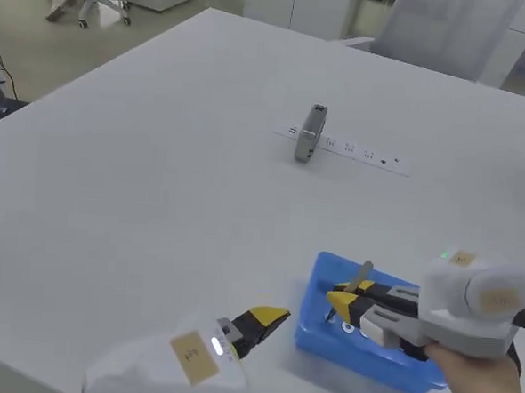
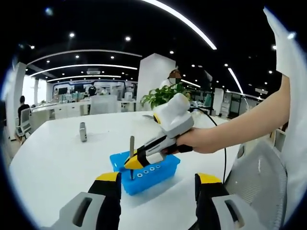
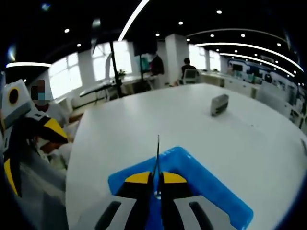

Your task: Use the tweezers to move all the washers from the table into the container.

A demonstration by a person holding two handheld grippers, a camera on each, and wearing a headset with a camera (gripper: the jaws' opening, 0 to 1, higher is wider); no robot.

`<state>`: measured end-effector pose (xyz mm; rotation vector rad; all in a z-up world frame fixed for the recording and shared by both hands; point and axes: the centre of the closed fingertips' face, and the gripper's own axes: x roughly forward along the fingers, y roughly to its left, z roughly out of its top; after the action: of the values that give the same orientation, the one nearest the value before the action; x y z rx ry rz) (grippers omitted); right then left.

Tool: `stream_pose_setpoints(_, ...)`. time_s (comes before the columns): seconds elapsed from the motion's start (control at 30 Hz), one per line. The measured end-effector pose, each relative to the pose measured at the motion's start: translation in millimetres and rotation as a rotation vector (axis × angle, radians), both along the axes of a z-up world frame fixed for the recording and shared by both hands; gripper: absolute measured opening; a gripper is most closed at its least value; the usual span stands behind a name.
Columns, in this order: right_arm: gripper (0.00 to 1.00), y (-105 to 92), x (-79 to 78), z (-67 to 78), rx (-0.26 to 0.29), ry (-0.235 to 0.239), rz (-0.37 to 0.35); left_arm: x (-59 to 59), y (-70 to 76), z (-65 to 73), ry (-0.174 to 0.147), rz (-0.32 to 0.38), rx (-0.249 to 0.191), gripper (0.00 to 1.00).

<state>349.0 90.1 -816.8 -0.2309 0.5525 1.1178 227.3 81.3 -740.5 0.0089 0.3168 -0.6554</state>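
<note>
Tweezers [image 3: 158,148] sit clamped between the two yellow-tipped fingers of the right gripper [image 3: 157,178], which are pressed narrow on them with no gap showing. In the right gripper view the tool reads as a thin dark sliver rising straight out from between the fingertips. In the left gripper view the tweezers [image 2: 132,146] are a slim grey metal strip standing nearly upright, with the blunt end above the right gripper [image 2: 132,163] and the fine end dropping below the fingers.

Directly under those fingers lies the blue container [image 3: 216,191], a shallow rectangular tray. The tweezers' lower end reaches down inside the container [image 2: 144,184], just beside a short row of washers [image 2: 146,171], small pale rings lying flat on its floor. Whether the tip touches one I cannot tell.

Behind the fingers, a hand [image 2: 201,140] grips the white body of the right gripper [image 1: 341,301].

The left gripper [image 2: 159,178] has its fingers spread wide with nothing between them. It hangs just short of the near side of the container [image 1: 360,354], its yellow tips [image 1: 268,319] apart from the wall and aimed towards it.

Well beyond both sets of fingers, across the white table [image 1: 156,181], a white power strip [image 1: 354,150] lies flat with a small grey device [image 1: 311,133] standing on edge at one end of it.
</note>
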Motion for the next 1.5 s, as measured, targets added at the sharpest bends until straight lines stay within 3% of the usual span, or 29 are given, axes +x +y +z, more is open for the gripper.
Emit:
stream_pose_setpoints(0.17, 0.04, -0.1, 0.1, 0.0, -0.002, -0.017, 0.015, -4.9, -7.6, 0.1, 0.025, -0.04, -0.025, 0.62)
stream_pose_setpoints(0.3, 0.04, -1.4, -1.8, -0.3, 0.011, -0.008, 0.011, -13.9, -16.5, -0.6, 0.057, -0.11, -0.039, 0.51)
stream_pose_setpoints(0.43, 0.04, -4.7, -4.5, 5.8, 0.019, -0.028, 0.012, -15.4, -17.8, -5.3, 0.108, -0.129, -0.057, 0.48)
stream_pose_setpoints(0.5, 0.04, -7.7, -5.0, 10.4, 0.025, -0.045, 0.017, -16.7, -17.7, -7.2, 0.152, -0.127, -0.099, 0.47)
stream_pose_setpoints(0.7, 0.04, -18.5, -13.7, 36.6, 0.073, -0.079, 0.01, -11.5, -8.0, -2.5, 0.189, -0.098, -0.198, 0.43)
stream_pose_setpoints(0.83, 0.04, -26.6, -24.3, 51.6, 0.101, -0.086, 0.02, -12.1, -3.7, -2.2, 0.219, -0.106, -0.24, 0.39)
stream_pose_setpoints(0.9, 0.04, -31.7, -32.4, 58.8, 0.109, -0.09, 0.03, -14.4, -3.8, -1.5, 0.224, -0.121, -0.237, 0.38)
stream_pose_setpoints(1.0, 0.04, -37.1, -45.2, 62.9, 0.114, -0.086, 0.051, -21.0, -7.4, -2.8, 0.232, -0.173, -0.193, 0.38)
stream_pose_setpoints(1.13, 0.04, -42.6, -68.5, 62.0, 0.092, -0.074, 0.103, -30.0, -18.0, 0.0, 0.26, -0.251, -0.187, 0.35)
stream_pose_setpoints(1.33, 0.04, -52.0, -89.6, 49.9, 0.062, -0.04, 0.17, -35.4, -31.8, 4.4, 0.253, -0.328, -0.161, 0.31)
stream_pose_setpoints(1.47, 0.04, -53.6, -111.6, 40.6, 0.033, -0.01, 0.255, -36.9, -37.8, 9.3, 0.209, -0.39, -0.124, 0.3)
stream_pose_setpoints(1.5, 0.04, -53.9, -116.9, 38.2, 0.019, -0.01, 0.283, -36.8, -38.4, 9.7, 0.211, -0.395, -0.12, 0.3)
